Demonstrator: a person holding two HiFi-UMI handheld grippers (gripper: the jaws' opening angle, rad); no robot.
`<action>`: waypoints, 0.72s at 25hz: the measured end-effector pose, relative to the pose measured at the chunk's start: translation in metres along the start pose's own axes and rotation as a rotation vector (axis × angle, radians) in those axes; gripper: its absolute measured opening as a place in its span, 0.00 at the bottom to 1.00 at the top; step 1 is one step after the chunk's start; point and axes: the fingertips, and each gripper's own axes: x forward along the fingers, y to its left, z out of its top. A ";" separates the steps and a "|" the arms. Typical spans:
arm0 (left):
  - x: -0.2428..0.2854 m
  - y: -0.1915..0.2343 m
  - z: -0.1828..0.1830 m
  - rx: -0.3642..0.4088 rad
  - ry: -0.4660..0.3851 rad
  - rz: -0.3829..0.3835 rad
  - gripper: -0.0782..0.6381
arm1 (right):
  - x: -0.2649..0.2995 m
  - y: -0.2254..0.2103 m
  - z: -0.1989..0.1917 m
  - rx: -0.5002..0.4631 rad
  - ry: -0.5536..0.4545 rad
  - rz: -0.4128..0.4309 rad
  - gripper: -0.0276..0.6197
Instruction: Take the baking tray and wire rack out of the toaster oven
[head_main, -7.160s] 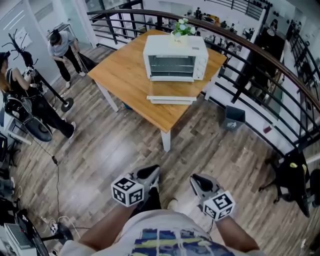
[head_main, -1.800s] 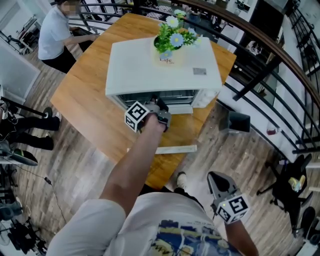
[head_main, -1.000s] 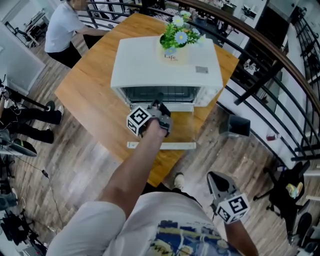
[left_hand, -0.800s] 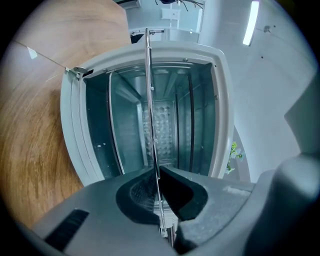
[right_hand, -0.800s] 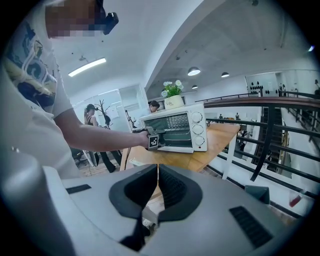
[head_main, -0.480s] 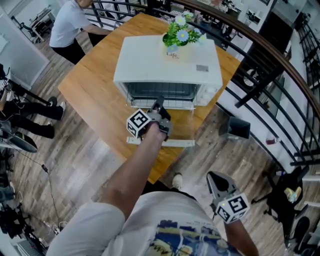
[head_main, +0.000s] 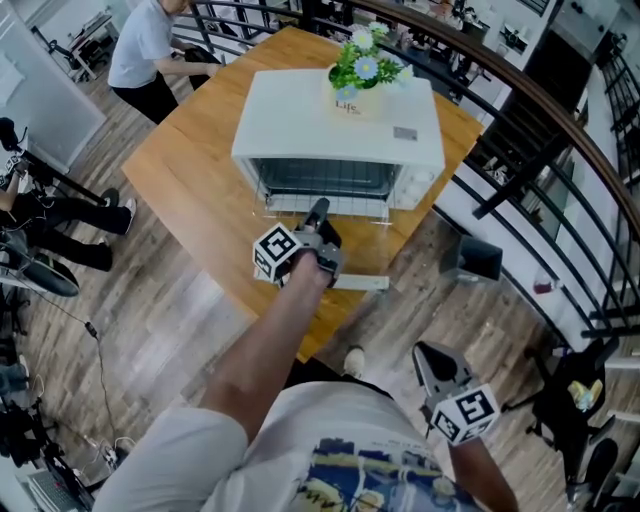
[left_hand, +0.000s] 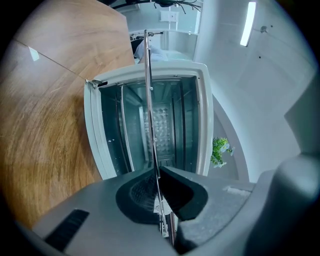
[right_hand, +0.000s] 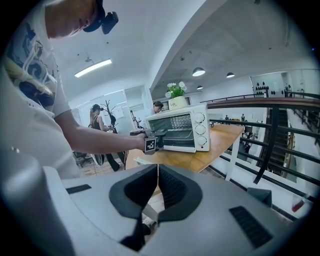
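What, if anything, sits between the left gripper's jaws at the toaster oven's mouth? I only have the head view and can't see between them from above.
Observer: The left gripper view shows the left gripper shut on a thin metal edge that crosses the open toaster oven. I cannot tell whether it is the rack or the tray.
Operator: Is the right gripper carrying anything?
Observer: No. In its own view the right gripper has its jaws together with nothing between them, apart from the table.

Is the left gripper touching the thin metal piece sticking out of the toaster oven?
Touching. The left gripper view shows the left gripper with its jaws closed on the thin metal piece, seen edge-on, one pad pressing on each side.
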 end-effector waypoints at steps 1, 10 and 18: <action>-0.002 0.000 -0.001 0.001 0.000 0.000 0.11 | 0.000 0.000 -0.001 0.000 0.000 0.003 0.05; -0.023 -0.002 -0.010 -0.016 -0.002 0.008 0.11 | -0.006 0.001 -0.003 -0.006 -0.010 0.028 0.05; -0.038 -0.003 -0.019 -0.035 -0.001 0.009 0.11 | -0.010 0.000 -0.006 -0.017 -0.008 0.042 0.05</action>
